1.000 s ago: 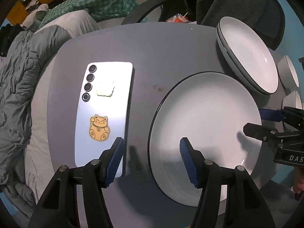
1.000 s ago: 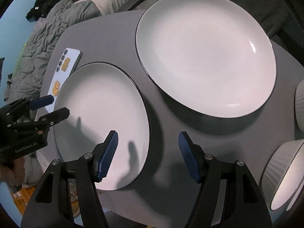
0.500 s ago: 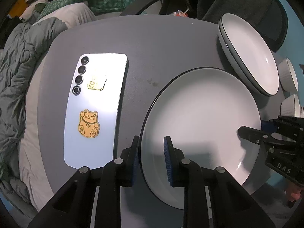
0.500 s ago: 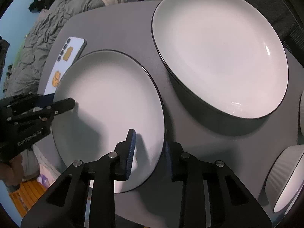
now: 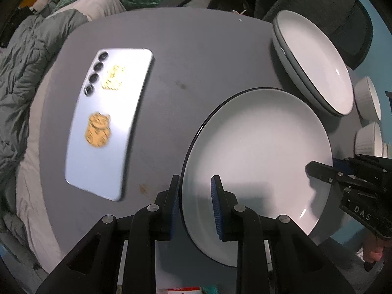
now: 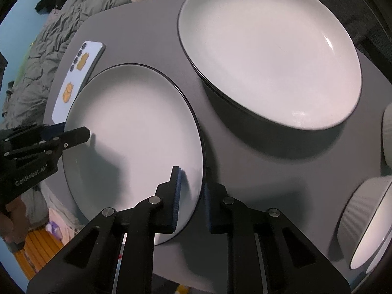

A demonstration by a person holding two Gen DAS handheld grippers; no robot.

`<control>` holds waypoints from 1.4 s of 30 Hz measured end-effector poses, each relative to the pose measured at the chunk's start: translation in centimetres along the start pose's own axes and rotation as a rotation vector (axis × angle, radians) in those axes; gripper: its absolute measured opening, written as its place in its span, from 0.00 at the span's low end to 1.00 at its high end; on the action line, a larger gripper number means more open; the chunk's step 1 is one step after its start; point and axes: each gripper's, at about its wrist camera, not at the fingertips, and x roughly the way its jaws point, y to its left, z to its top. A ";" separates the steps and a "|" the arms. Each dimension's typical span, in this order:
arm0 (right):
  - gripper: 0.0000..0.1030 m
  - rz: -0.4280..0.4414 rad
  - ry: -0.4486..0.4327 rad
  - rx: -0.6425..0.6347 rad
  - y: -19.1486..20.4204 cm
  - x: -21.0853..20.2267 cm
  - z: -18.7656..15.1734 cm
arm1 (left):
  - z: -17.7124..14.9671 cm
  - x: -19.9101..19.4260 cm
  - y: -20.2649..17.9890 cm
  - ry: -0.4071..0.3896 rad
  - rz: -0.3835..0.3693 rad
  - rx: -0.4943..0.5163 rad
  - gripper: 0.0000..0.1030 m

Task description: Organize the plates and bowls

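A white plate with a dark rim [image 5: 259,152] [image 6: 132,127] lies on the round grey table [image 5: 196,49]. My left gripper [image 5: 196,208] points straight down and is shut on the plate's left rim, one pad inside the rim and one outside. My right gripper [image 6: 192,198] straddles the opposite rim; its jaws are closing, with the rim between the pads and both pads against it. Each gripper shows in the other's view, the right gripper [image 5: 318,169] and the left gripper [image 6: 76,134]. A stack of similar plates [image 5: 316,61] [image 6: 269,49] stands just beyond.
A pale blue phone [image 5: 110,122] [image 6: 78,78] with gold stickers lies on the table's left side. White ribbed bowls [image 5: 370,139] [image 6: 367,220] stand at the right edge. Grey bedding [image 5: 19,73] lies past the table's left edge, and a chair with dark clothing [image 5: 318,0] stands behind.
Both grippers have gone from wide open over the plate to closed on its opposite rims. The plate now looks slightly tilted off the table.
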 end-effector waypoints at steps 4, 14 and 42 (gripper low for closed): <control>0.16 -0.002 0.008 0.017 -1.1 -0.4 -1.1 | -1.0 0.1 -1.3 0.009 -0.019 0.004 0.23; 0.15 0.003 0.010 0.087 -4.8 -1.4 -3.5 | -1.7 0.7 -6.2 0.045 -0.069 0.027 0.23; 0.16 0.060 0.003 0.308 -9.0 -1.7 -5.1 | -0.7 1.3 -9.4 0.086 -0.081 0.032 0.17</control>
